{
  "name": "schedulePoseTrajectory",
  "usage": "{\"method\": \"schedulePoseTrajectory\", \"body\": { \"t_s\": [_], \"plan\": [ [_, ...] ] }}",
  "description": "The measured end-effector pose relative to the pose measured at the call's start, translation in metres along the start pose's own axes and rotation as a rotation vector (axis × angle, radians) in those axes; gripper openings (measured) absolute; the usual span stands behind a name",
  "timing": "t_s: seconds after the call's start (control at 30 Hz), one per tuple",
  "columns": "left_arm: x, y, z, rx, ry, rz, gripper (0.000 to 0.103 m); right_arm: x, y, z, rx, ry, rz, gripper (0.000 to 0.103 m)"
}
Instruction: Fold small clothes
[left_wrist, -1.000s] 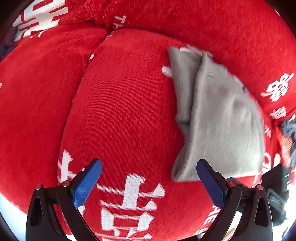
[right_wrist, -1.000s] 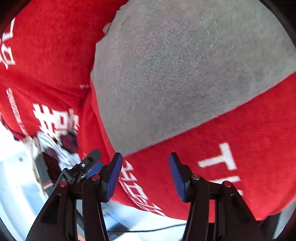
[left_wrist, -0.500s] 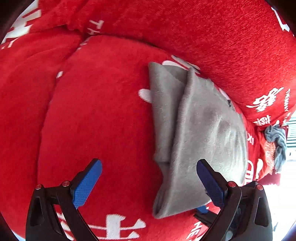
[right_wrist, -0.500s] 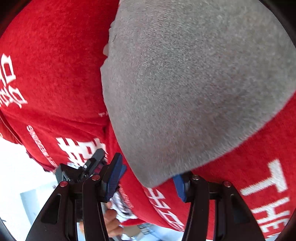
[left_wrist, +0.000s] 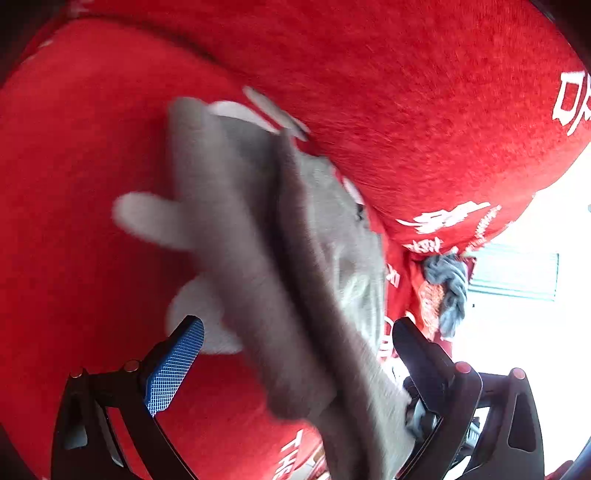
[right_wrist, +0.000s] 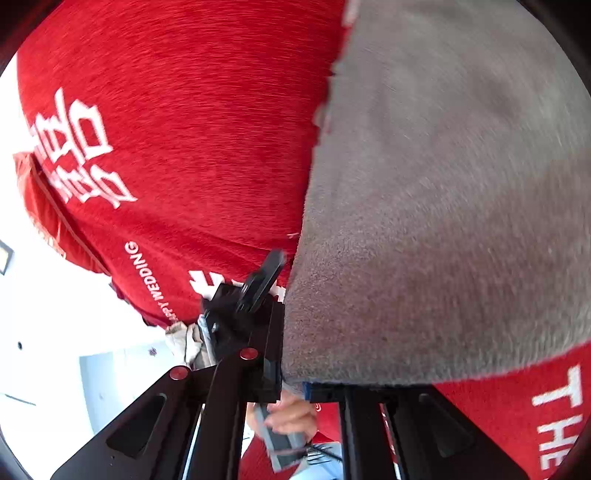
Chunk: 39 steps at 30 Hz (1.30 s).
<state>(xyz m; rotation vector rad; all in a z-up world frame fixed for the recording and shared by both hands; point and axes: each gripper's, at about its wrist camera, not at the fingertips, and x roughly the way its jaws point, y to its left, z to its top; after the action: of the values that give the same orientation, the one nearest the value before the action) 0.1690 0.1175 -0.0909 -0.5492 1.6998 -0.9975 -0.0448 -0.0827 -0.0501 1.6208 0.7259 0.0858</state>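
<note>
Folding this small grey fleece garment (left_wrist: 295, 258) is coming down to one corner, and the right gripper (right_wrist: 295, 384) is the one sitting on it. In the right wrist view the garment is filling most of the frame, lying on the red plush sofa cover with white lettering (right_wrist: 166, 129), and its near corner is dropping right between the two fingers. They're looking pinched together on that corner, though the fabric is hiding the pads themselves, so I'm reading it as a grip, not seeing it outright.

The left gripper (left_wrist: 295, 362) is sitting wide apart, one blue-padded finger (left_wrist: 173, 369) on the red cover side, the other finger dark against the bright room. The grey garment is running as a long strip away from the camera, long axis pointing up toward the sofa backrest, and its near end is lying between the left fingers without being squeezed. The view is motion-blurred, so whether cloth is touching either pad is anyone's guess.

So the right hand is nearer and holding the end; I'm guessing the next move is carrying that end along the long axis, over the far part. There's also a crumpled grey-blue cloth (left_wrist: 447, 288) lying off by the sofa edge, well apart.
</note>
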Motion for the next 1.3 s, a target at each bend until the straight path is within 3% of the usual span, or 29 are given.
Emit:
{"method": "schedulePoseTrajectory", "body": {
  "t_s": [0.13, 0.23, 0.3, 0.33, 0.37, 0.43, 0.47, 0.6, 0.73, 0.83, 0.97, 1.07, 1.23, 1.3],
  "plan": [
    [0.023, -0.029, 0.013, 0.078, 0.023, 0.013, 0.102, 0.006, -0.006, -0.003, -0.039, 0.052, -0.069, 0.008],
    [0.04, -0.043, 0.017, 0.128, 0.052, 0.132, 0.101, 0.013, -0.017, -0.012, -0.068, 0.118, -0.164, 0.008],
    [0.052, -0.046, 0.017, 0.143, 0.071, 0.25, 0.083, 0.018, -0.021, -0.018, -0.114, 0.183, -0.275, 0.008],
    [0.058, -0.046, 0.016, 0.156, 0.088, 0.328, 0.067, 0.02, -0.02, -0.02, -0.139, 0.218, -0.332, 0.011],
    [0.062, -0.047, 0.015, 0.171, 0.095, 0.383, 0.059, 0.02, -0.02, -0.021, -0.159, 0.246, -0.381, 0.012],
    [0.063, -0.052, 0.011, 0.206, 0.078, 0.408, 0.056, 0.014, -0.015, -0.024, -0.219, 0.307, -0.49, 0.014],
    [0.064, -0.054, 0.01, 0.214, 0.076, 0.43, 0.049, 0.009, -0.012, -0.024, -0.245, 0.326, -0.524, 0.017],
    [0.068, -0.063, 0.007, 0.243, 0.06, 0.507, 0.033, -0.026, 0.008, -0.012, -0.358, 0.262, -0.611, 0.019],
    [0.069, -0.077, 0.003, 0.269, 0.033, 0.545, 0.026, -0.054, 0.021, 0.023, -0.475, 0.11, -0.742, 0.007],
    [0.062, -0.084, 0.0, 0.246, 0.005, 0.519, 0.025, -0.049, -0.004, 0.057, -0.456, 0.15, -0.828, 0.006],
    [0.048, -0.107, -0.005, 0.192, -0.035, 0.417, 0.024, -0.066, -0.016, 0.07, -0.365, 0.153, -0.689, 0.004],
    [0.056, -0.14, -0.013, 0.217, -0.045, 0.388, 0.023, -0.084, -0.015, 0.073, -0.338, 0.14, -0.617, 0.006],
    [0.107, -0.217, -0.028, 0.314, -0.012, 0.356, 0.018, -0.135, -0.016, 0.092, -0.273, 0.076, -0.51, 0.006],
    [0.143, -0.244, -0.039, 0.389, 0.012, 0.394, 0.018, -0.152, -0.019, 0.102, -0.247, 0.046, -0.474, 0.006]
  ]
}}
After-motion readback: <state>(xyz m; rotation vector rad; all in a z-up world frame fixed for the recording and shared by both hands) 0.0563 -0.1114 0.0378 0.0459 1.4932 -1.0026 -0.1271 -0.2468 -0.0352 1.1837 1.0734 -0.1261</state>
